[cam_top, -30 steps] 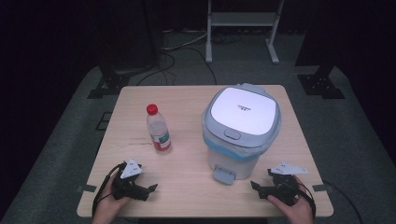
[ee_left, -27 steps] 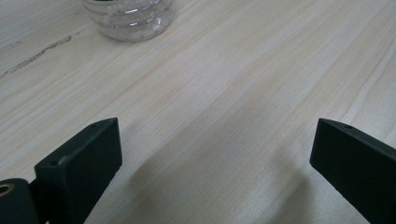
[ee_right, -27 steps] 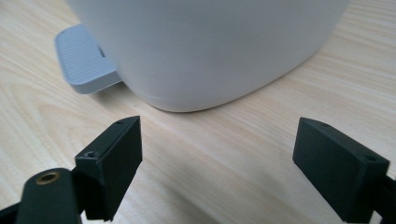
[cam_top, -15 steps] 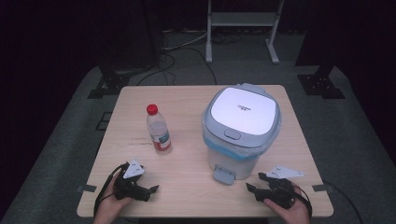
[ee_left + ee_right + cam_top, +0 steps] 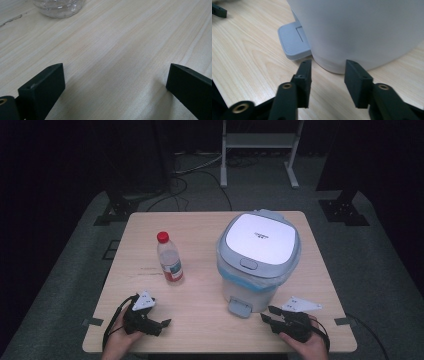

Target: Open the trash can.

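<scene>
A clear plastic bottle (image 5: 169,260) with a red cap stands upright left of centre on the wooden table (image 5: 200,225). Its base shows in the left gripper view (image 5: 58,6). A white and grey pedal bin (image 5: 257,255) with its lid down stands at the right, its pedal (image 5: 241,307) facing the front edge. My left gripper (image 5: 161,325) lies at the front left, open wide over bare wood (image 5: 115,71). My right gripper (image 5: 266,314) lies at the front right, aimed at the bin's base beside the pedal (image 5: 293,41). Its jaws (image 5: 329,65) have just been closing, with nothing between them.
A metal stand (image 5: 260,140) and cables sit on the dark floor behind the table. Black stand feet (image 5: 112,210) flank the table's far corners. Bare wood lies between the bottle and the bin. A jaw of the left gripper (image 5: 218,10) shows far off in the right gripper view.
The right gripper's jaws have narrowed and it has edged slightly left toward the bin's pedal. The left gripper, bottle and bin have not moved.
</scene>
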The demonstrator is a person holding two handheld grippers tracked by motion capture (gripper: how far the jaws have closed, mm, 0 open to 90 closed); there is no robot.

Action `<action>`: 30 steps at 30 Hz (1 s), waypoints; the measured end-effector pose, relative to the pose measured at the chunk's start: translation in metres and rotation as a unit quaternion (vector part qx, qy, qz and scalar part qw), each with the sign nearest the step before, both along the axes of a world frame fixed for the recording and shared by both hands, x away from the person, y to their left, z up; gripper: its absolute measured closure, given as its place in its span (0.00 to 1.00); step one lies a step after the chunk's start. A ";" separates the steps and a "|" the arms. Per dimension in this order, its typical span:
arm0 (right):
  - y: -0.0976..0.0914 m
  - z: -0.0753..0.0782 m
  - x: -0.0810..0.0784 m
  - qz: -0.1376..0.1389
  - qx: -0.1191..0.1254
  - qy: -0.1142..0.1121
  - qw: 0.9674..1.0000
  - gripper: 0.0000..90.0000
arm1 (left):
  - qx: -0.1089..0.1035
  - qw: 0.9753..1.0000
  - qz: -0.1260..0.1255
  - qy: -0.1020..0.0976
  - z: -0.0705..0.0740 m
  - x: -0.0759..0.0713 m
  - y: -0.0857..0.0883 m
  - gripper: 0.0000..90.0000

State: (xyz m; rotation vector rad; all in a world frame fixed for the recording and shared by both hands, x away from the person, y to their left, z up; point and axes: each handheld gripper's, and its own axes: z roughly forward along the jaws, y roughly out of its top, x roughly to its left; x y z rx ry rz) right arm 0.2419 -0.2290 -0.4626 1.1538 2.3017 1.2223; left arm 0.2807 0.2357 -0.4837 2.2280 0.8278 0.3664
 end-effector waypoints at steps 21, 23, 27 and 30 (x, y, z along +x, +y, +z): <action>0.016 0.007 -0.003 0.054 0.014 -0.037 0.998 0.95 | 0.000 1.000 -0.002 0.001 0.000 0.000 0.000 0.00; 0.019 0.007 -0.003 0.061 0.013 -0.042 0.997 0.97 | 0.000 1.000 -0.002 0.001 0.000 0.000 0.000 0.00; 0.026 0.006 -0.003 0.074 0.010 -0.047 0.996 0.99 | 0.000 1.000 -0.002 0.001 0.000 0.000 0.000 0.00; 0.030 0.005 -0.003 0.077 0.007 -0.047 0.996 0.99 | 0.000 1.000 -0.002 0.001 0.000 0.000 0.000 0.00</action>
